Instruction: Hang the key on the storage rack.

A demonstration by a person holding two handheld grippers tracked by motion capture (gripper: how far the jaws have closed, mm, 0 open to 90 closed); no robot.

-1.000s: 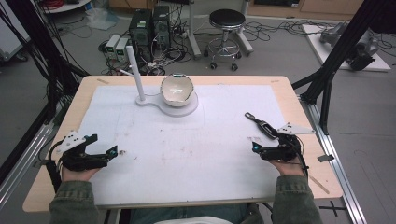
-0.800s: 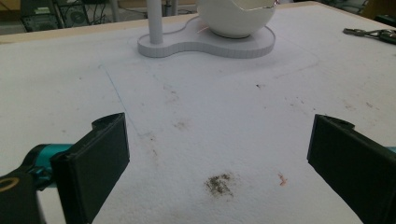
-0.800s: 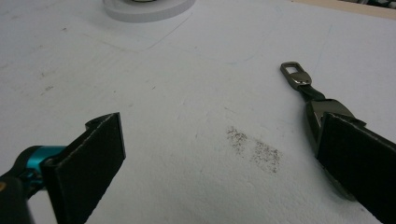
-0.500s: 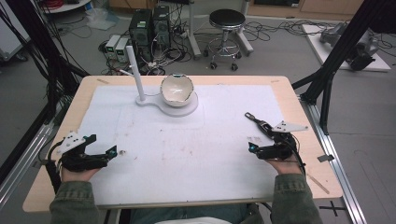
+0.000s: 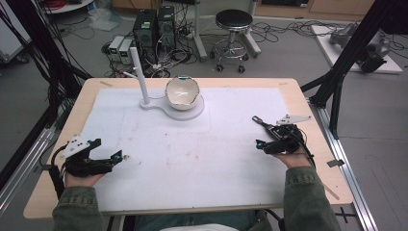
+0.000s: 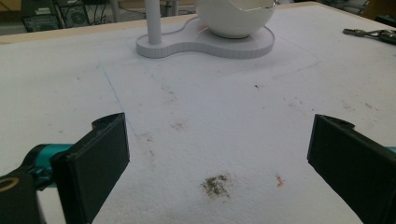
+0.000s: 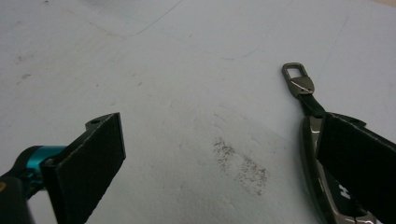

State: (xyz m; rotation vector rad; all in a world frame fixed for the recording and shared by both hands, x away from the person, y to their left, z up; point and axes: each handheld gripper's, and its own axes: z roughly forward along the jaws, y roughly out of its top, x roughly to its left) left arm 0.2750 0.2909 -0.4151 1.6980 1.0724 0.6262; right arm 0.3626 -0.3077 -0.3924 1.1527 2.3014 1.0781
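A wooden table (image 5: 308, 96) carries a white, lightly stained foam-like mat (image 5: 192, 154). At its far middle stands a flat white base with a slim upright post (image 5: 139, 72), holding a rounded, egg-like white bowl (image 5: 182, 91) with a jagged rim; its inside cannot be made out. The left gripper (image 5: 115, 156) rests near the mat's left edge, jaws spread wide over bare mat. The right gripper (image 5: 260, 144) is equally wide open, gripping nothing. Its own view shows a dark metallic key fob (image 7: 322, 177) with a strap and clasp lying flat, just beside one jaw.
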